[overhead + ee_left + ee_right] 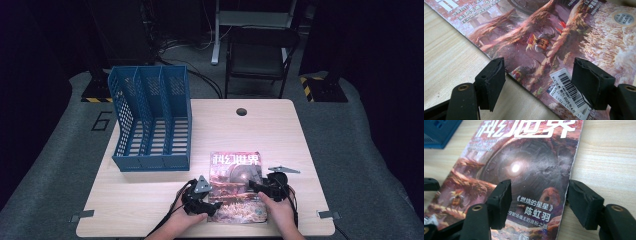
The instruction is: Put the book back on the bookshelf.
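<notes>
The magazine (pixel 236 187) lies flat at lower centre of the table (pixel 300 150), unlifted, the left gripper (pixel 212 206) and right gripper (pixel 254 186) spread astride its edges, the blue file rack (pixel 150 120) at upper left empty.

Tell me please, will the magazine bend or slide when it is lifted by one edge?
The magazine looks thin, lying flat on the table, so it would probably sag when lifted. Its glossy cover reflects light, so it may slide easily. It seems light.

Glossy paper magazine (pixel 236 187) on a matt pale wood-grain table (pixel 150 200) — blue plastic rack (pixel 150 120) beside it
</notes>
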`<act>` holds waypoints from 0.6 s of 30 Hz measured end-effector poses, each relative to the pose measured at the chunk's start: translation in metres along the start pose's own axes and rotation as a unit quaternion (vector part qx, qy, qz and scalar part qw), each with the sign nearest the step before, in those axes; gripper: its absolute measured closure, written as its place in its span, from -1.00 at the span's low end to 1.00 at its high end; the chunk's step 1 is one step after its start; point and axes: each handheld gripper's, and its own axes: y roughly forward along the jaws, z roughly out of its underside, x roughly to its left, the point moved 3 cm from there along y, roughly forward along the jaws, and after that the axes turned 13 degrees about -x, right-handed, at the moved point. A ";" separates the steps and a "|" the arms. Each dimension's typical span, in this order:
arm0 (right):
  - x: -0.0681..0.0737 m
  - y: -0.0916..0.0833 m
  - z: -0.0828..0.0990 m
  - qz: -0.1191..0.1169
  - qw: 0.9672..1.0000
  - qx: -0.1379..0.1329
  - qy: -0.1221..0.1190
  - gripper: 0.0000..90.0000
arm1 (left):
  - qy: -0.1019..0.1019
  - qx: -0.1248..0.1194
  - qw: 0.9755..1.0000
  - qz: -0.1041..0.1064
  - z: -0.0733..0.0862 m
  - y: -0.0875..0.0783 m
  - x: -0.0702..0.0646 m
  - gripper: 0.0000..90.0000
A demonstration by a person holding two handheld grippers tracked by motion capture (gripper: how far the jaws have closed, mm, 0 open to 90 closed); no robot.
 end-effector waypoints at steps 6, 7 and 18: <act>0.001 -0.003 -0.003 -0.006 1.000 -0.009 0.004 -0.18 | 0.002 -0.003 1.000 -0.004 0.000 0.001 0.000 -0.41; 0.002 -0.006 -0.006 -0.012 1.000 -0.020 0.008 -0.17 | 0.002 -0.003 1.000 -0.004 0.000 0.001 0.000 -0.41; 0.009 -0.018 -0.018 -0.058 0.996 -0.053 0.029 -0.10 | 0.002 -0.006 1.000 -0.005 0.001 0.001 0.000 -0.41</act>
